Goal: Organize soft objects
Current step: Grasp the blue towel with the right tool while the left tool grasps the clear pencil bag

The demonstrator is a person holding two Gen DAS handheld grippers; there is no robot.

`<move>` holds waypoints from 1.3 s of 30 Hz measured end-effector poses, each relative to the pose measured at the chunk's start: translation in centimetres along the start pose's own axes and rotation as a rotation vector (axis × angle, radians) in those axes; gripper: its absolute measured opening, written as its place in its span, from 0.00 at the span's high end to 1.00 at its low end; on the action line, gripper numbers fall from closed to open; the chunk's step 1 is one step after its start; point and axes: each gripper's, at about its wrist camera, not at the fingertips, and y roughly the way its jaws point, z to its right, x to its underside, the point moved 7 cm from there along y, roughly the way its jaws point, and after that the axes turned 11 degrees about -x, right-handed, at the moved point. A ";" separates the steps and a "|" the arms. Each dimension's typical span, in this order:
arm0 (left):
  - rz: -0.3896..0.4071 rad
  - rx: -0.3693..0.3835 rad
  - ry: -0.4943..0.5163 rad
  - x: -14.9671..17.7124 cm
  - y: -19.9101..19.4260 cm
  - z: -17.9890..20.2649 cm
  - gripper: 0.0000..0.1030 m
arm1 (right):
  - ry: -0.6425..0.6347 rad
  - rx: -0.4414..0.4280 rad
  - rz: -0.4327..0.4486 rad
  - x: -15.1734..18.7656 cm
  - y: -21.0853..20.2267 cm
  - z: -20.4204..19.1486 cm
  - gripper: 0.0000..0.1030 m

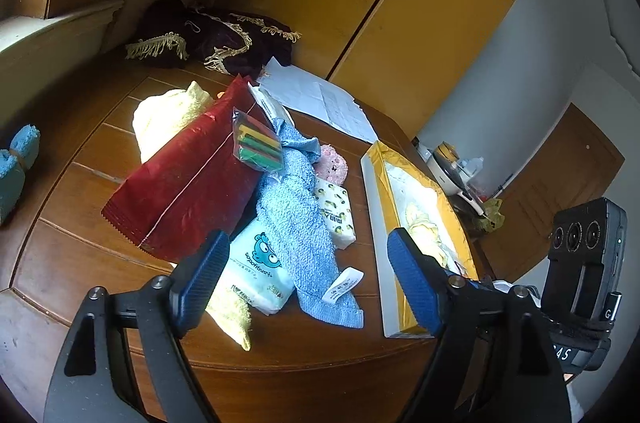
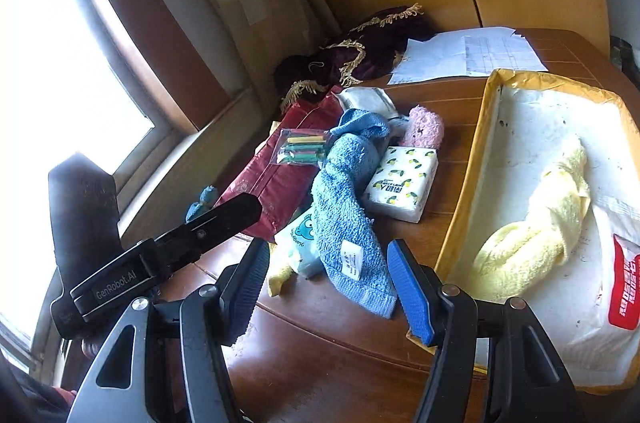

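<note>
Hovering over the table's near edge, both grippers are standing released and gripping nothing: the left gripper (image 1: 308, 279) and the right gripper (image 2: 328, 287) are each framing the near end of the blue towel (image 2: 344, 207) between spread fingers.

The towel is lying in the pile near the table's (image 2: 320, 363) middle, its long axis running away from the grippers toward the far edge, its white label close to the near end. That near end is sitting straight ahead of the right gripper and just beyond its fingertips, so the right gripper is probably the nearer one. The tray (image 2: 492, 151) is lying just to the towel's right, along the right edge, already holding a yellow cloth (image 2: 536, 235) and a white packet (image 2: 612, 303). A short carry to the right would likely bring the towel in.

Beside the towel a tissue pack (image 2: 400, 183) is touching its right side, a cartoon pack (image 1: 256, 275) is sticking out from under its left, and a red bag (image 1: 192, 183) is leaning over both. Farther on, a pink plush (image 2: 424, 127) is peeking out behind the tissue pack.

How much the towel is tangled with the yellow cloth under the cartoon pack is hard to tell. What lies beneath the red bag is hidden, and the packet's right part is cut off.
</note>
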 end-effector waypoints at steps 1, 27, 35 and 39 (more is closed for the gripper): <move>0.004 -0.001 -0.002 -0.2 0.0 -0.2 0.21 | -0.004 0.001 -0.006 0.0 0.3 -0.1 0.38; -0.054 -0.150 0.276 -6.6 7.0 1.4 0.22 | 0.174 0.088 -0.089 -4.6 10.7 5.4 0.73; -0.063 -0.161 0.366 -5.0 7.2 1.2 0.26 | 0.133 0.102 -0.062 -3.9 9.9 5.0 0.75; -0.087 -0.080 0.282 -4.1 5.5 0.5 0.29 | 0.142 0.093 -0.059 -3.7 9.5 5.2 0.77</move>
